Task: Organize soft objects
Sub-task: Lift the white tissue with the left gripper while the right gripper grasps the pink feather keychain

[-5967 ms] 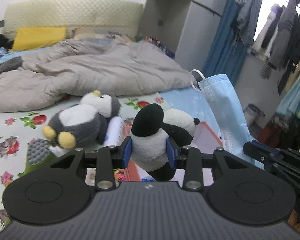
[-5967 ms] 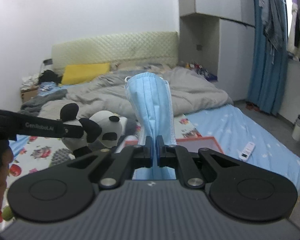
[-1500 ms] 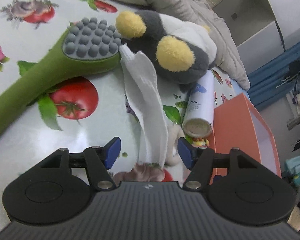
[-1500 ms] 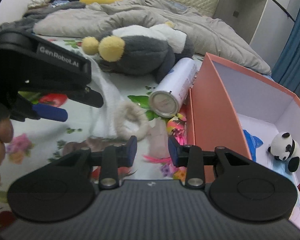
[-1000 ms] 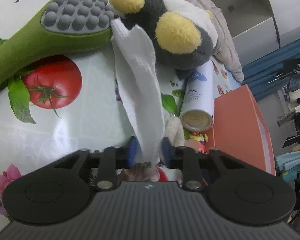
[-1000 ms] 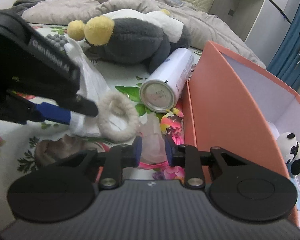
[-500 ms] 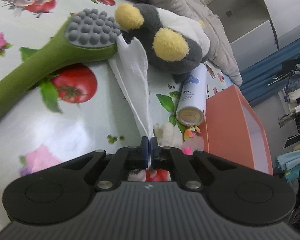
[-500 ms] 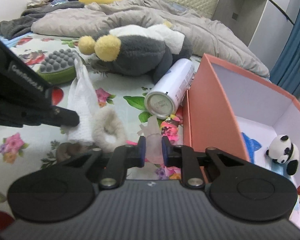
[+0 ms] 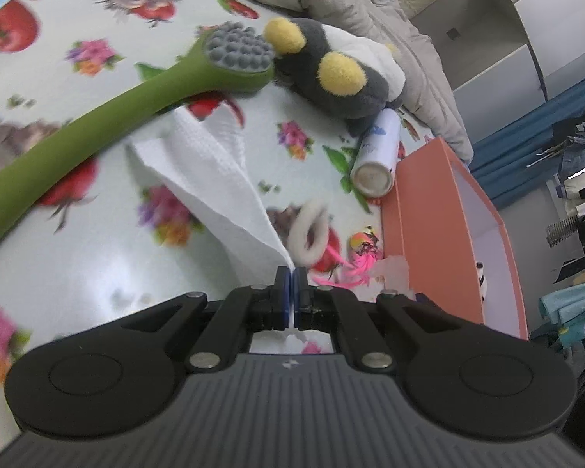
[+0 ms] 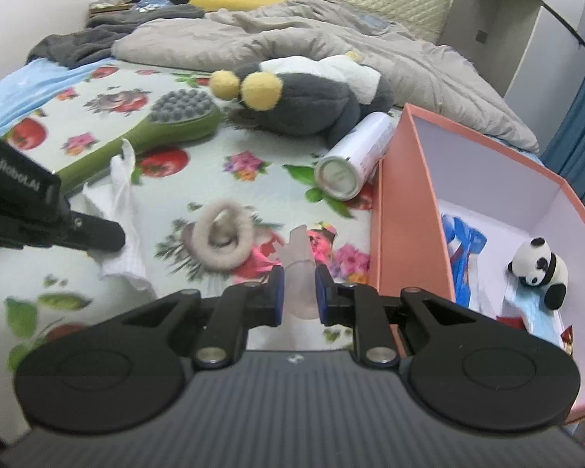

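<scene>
My left gripper (image 9: 292, 273) is shut on a corner of a white paper towel (image 9: 210, 179) and holds it lifted off the bed; the towel also shows in the right wrist view (image 10: 123, 210). My right gripper (image 10: 296, 284) is shut on a pale translucent soft piece (image 10: 298, 261). A beige fuzzy ring (image 10: 222, 236) lies on the flowered sheet between the grippers. A grey penguin plush (image 10: 304, 97) lies further back. The orange box (image 10: 409, 210) at the right holds a small panda plush (image 10: 538, 267) and a blue face mask (image 10: 462, 241).
A green massage brush (image 9: 109, 105) lies at the left. A white spray can (image 10: 355, 156) rests against the box wall. A pink feathered toy (image 9: 360, 255) lies near the box. A grey quilt (image 10: 292, 35) covers the back of the bed.
My left gripper shut on the paper towel and pulled it back and up from beside the penguin. My right gripper shut on the pale soft piece and lifted back.
</scene>
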Demonstrator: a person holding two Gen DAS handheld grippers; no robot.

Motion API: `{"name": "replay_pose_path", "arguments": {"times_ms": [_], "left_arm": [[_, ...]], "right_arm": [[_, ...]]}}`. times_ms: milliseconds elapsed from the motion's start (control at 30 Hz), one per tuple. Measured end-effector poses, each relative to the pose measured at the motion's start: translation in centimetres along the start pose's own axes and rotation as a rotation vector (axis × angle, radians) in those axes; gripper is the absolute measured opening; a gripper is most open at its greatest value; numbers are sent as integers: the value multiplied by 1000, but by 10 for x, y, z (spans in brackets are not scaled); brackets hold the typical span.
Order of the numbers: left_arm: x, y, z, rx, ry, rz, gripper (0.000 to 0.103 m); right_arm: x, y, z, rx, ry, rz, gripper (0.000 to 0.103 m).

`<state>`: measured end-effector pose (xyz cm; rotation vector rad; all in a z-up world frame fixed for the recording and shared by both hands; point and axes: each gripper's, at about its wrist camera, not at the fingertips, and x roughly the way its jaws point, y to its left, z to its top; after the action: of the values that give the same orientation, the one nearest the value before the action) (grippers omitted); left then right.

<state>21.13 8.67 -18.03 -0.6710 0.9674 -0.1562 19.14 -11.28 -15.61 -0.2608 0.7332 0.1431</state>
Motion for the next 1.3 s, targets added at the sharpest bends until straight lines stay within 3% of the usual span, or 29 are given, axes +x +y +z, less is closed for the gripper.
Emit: {"name": "replay_pose_path", "arguments": {"times_ms": [333, 600, 633, 700, 767, 900, 1100, 1233, 1300], "left_arm": [[-56, 36, -47, -56, -10, 76, 2], [-73, 60, -56, -63, -11, 237, 5], [-74, 61, -57, -62, -10, 242, 7], [-74, 62, -58, -68, -17, 247, 35], [-75, 59, -59, -59, -32, 250, 45], [-72, 52, -59, -39, -52, 236, 48], [-53, 47, -57, -13, -51, 279, 61], [-41, 43, -58, 26, -53, 301, 62], [-38, 42, -59, 36, -52, 303, 62]], "right_arm": [[-31, 13, -29, 3, 49, 148, 23], [-45, 13, -39, 86, 104, 285, 28], [-46, 13, -39, 86, 106, 288, 31], [-46, 12, -39, 83, 107, 295, 33], [-46, 11, -40, 87, 113, 305, 33], [-34, 8, -42, 91, 157, 304, 34], [-16, 8, -49, 124, 242, 331, 34], [-15, 18, -53, 83, 269, 378, 32], [-18, 22, -54, 57, 267, 371, 17]]}}
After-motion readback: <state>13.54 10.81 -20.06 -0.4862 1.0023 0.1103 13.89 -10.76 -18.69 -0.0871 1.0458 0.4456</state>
